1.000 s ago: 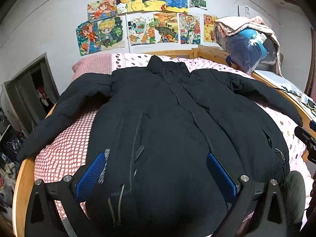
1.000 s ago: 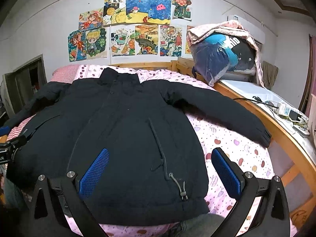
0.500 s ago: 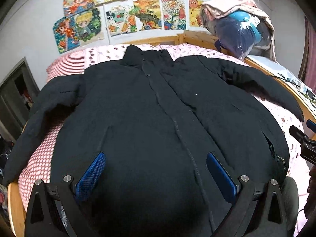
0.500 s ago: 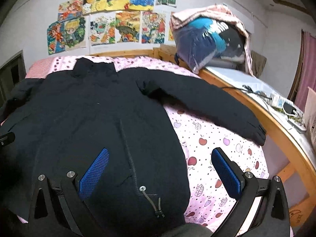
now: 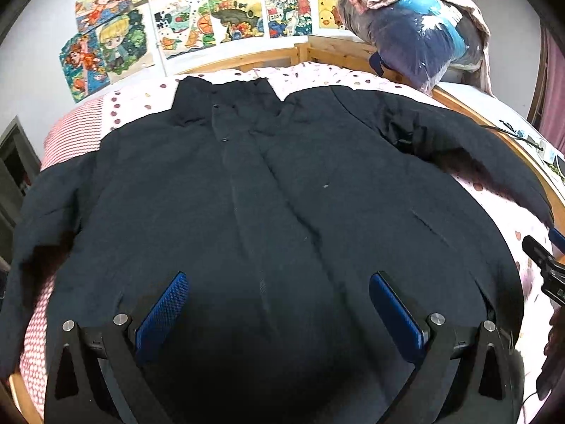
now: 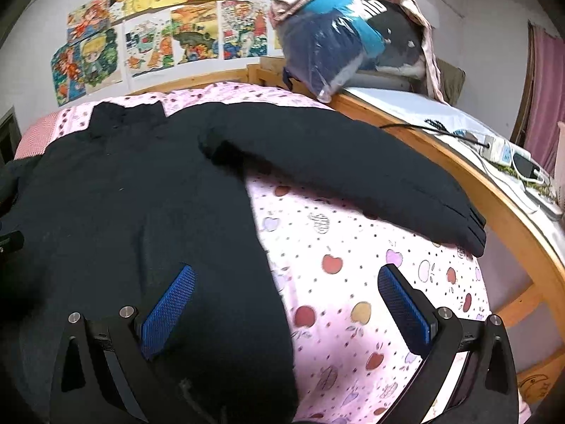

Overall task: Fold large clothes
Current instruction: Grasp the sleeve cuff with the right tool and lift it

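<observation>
A large black coat (image 5: 282,212) lies spread face up on the bed (image 6: 353,282), collar toward the wall and both sleeves stretched out to the sides. The bed has a pink sheet printed with apples and a wooden frame (image 6: 494,190). The left claw (image 5: 279,304) hovers over the lower middle of the coat with its blue pads (image 5: 162,314) wide apart, holding nothing. The right claw (image 6: 286,304) is also wide apart and empty; its left pad sits over the coat's right edge and its right pad over bare sheet. The coat's right sleeve (image 6: 353,169) runs out toward the frame, cuff near the edge. On the wall behind hangs a cluster of colourful drawings (image 5: 197,21). A bundle of bedding in a clear bag (image 6: 339,39) rests at the head corner of the frame. Beyond the frame, a power strip (image 6: 501,148) and what may be a phone lie on a pale surface (image 6: 406,106)
</observation>
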`<state>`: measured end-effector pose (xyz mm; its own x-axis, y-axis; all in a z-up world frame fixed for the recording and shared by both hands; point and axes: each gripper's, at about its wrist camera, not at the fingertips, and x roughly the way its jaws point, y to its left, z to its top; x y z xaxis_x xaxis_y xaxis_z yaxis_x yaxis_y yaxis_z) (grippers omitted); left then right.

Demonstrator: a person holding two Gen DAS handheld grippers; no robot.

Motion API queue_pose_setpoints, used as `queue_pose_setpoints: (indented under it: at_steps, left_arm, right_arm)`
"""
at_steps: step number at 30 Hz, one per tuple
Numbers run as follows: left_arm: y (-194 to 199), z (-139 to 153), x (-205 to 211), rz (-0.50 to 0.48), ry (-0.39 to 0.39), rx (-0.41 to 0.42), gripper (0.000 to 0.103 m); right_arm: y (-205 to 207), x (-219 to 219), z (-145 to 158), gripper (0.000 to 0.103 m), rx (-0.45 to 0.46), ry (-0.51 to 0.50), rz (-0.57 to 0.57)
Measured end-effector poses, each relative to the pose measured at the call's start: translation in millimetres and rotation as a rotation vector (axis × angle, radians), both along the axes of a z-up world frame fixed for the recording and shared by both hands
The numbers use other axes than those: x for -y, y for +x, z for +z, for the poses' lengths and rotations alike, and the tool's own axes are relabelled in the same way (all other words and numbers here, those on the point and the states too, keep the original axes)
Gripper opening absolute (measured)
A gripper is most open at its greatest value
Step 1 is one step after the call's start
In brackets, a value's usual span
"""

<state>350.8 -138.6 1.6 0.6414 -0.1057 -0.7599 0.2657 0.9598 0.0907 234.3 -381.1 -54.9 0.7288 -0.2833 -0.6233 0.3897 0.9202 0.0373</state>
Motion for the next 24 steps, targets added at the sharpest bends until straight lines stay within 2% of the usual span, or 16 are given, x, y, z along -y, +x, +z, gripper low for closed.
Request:
queue_pose_setpoints:
  at_steps: [3, 7, 9, 11, 15, 17, 20, 24]
  left_arm:
    - [18, -5, 20, -0.012, -0.023, -0.004, 0.103]
    - [45, -11, 52, -0.040, -0.051, -0.011, 0.103]
    - [60, -11, 65, -0.050, -0.073, -0.004, 0.103]
    - [74, -10, 75, -0.061, -0.107, 0.009, 0.103]
    - [109, -14, 99, -0.073, -0.177, 0.030, 0.103]
    - [124, -19, 111, -0.072, -0.200, 0.028, 0.103]
    - [148, -34, 133, -0.065, -0.218, -0.021, 0.103]
    - [172, -55, 151, -0.032, -0.196, -0.115, 0.103]
  right_arm:
    - [3, 16, -3, 0.102, 0.051, 0.043, 0.001]
    - [7, 47, -8, 0.102, 0.133, 0.174, 0.004]
    - [12, 66, -14, 0.102, 0.149, 0.254, -0.004]
    - [17, 79, -21, 0.102, 0.148, 0.278, -0.020]
    - [23, 104, -37, 0.102, 0.150, 0.304, -0.119]
    - [25, 122, -51, 0.102, 0.155, 0.413, -0.184]
    - [21, 141, -69, 0.102, 0.260, 0.568, -0.258]
    - [26, 152, -72, 0.102, 0.347, 0.614, -0.323]
